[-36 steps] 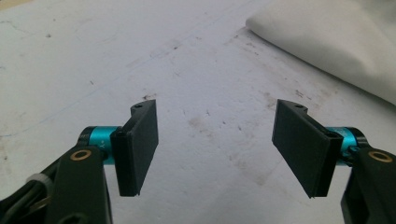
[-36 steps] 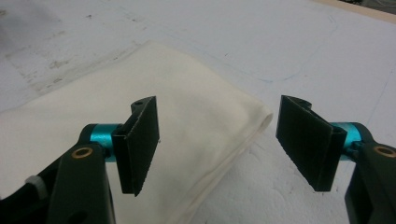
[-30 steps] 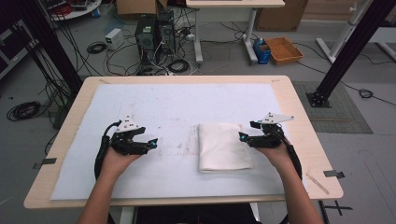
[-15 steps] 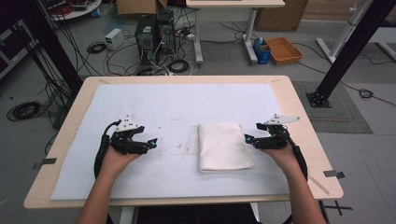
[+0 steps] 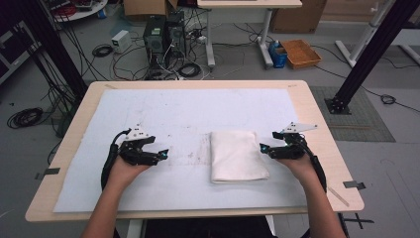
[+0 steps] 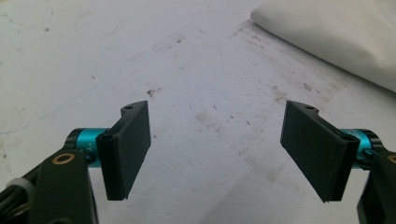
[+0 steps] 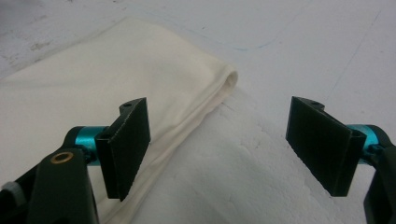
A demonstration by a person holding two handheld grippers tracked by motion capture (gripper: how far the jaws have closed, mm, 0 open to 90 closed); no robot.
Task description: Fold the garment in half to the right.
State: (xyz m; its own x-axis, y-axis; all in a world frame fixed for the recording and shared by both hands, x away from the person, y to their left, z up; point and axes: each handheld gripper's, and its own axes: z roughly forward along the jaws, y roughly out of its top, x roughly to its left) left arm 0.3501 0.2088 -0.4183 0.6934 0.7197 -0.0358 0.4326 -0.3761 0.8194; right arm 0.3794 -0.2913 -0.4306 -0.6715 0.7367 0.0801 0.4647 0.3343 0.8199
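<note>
A folded white cloth [image 5: 237,156] lies flat on the white mat, right of centre. My right gripper [image 5: 264,148] rests just off the cloth's right edge and points left at it. In the right gripper view the cloth [image 7: 116,74] runs under the left jaw of my right gripper [image 7: 219,149]. Its jaws have just been opening and stand wide, with nothing pressed between the pads. My left gripper [image 5: 163,154] sits on the mat well left of the cloth, pointing right. The left gripper view shows my left gripper [image 6: 217,149] open over bare stained mat, with the cloth [image 6: 341,32] ahead at upper right.
The white mat [image 5: 188,114] covers most of a wooden table [image 5: 317,124]. Beyond the far edge, computer towers [image 5: 163,32], cables and an orange box [image 5: 299,52] stand on the floor. Black frame posts [image 5: 366,54] rise at both sides.
My right gripper has drawn back slightly to the right from the cloth's edge, and its jaws stand wider. The left hand and the cloth have not moved.
</note>
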